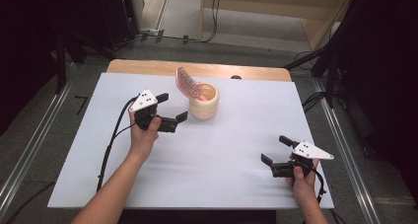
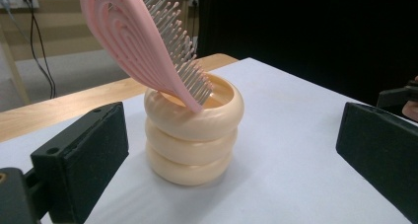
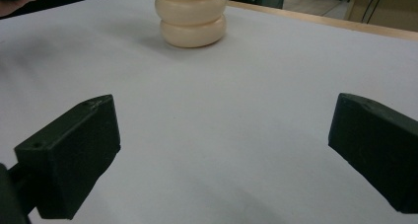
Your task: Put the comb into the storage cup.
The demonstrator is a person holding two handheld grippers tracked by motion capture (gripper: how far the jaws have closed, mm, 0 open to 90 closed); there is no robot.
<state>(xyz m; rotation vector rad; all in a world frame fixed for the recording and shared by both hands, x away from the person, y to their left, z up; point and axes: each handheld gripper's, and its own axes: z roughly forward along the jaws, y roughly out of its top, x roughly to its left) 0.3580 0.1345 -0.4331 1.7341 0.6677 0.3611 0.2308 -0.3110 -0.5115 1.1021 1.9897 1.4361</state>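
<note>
At the lower right of the high view, the right gripper (image 1: 273, 150) hovers low over bare white table (image 1: 222, 160), jaws spread wide with nothing between them. Farther up, left of centre, the left gripper (image 1: 173, 107) also has its jaws spread and empty, aimed at the cream ringed holder (image 1: 204, 101) just beyond them. In the left gripper view the holder (image 2: 193, 135) sits between the two black jaws, apart from both. A pink hairbrush (image 2: 148, 41) leans in it, head up, tilted toward the upper left of that frame.

Judging from that lean, the main risk is a tip-over: a jaw nudging the top-heavy brush or the light holder could topple both. Whether the brush's handle reaches the bottom is hidden, so it may shift when gripped. No brand, label or readable writing appears on either item.
</note>
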